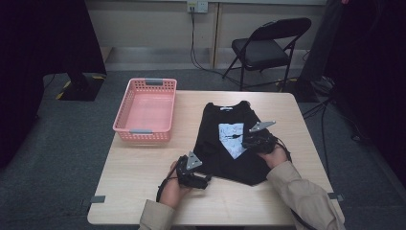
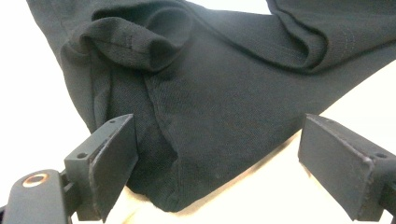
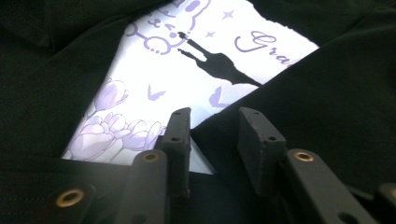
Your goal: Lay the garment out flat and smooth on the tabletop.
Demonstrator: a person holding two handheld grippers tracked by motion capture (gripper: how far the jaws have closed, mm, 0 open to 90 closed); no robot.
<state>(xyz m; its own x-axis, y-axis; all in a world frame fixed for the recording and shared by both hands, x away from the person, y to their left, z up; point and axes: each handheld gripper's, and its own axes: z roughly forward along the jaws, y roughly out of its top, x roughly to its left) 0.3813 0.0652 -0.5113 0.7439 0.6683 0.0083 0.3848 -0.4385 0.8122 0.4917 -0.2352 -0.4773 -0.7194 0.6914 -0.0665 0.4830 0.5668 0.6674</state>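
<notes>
High view: a black T-shirt [image 1: 230, 143] lies partly folded on the light wooden table [image 1: 143, 191], a little right of the table's middle, its collar toward the far edge and a white printed panel [image 1: 233, 139] showing between the folded-in sides. Left of the shirt, at the table's far left corner, stands an empty pink basket [image 1: 146, 110]; it is well apart from the shirt. Beyond the shirt, off the table, a black folding chair [image 1: 268, 48] stands on the grey floor.

The left gripper [image 1: 194, 175] rests at the shirt's near left corner, held from below by the left hand [image 1: 172, 189]. In the left gripper view its jaws stand wide apart, and the shirt's rumpled hem corner [image 2: 177, 154] lies between them on the table, untouched by either pad.

The right gripper [image 1: 256, 141] sits on top of the shirt, just right of the printed panel, with the right hand [image 1: 275, 155] behind it. In the right gripper view its jaws are narrowly parted over the edge of the black fold [image 3: 280, 102] where it overlaps the print [image 3: 187, 79]; whether the pads press the cloth cannot be told. The gripper's shadow falls across the print's pale lilac flowers and lettering.
</notes>
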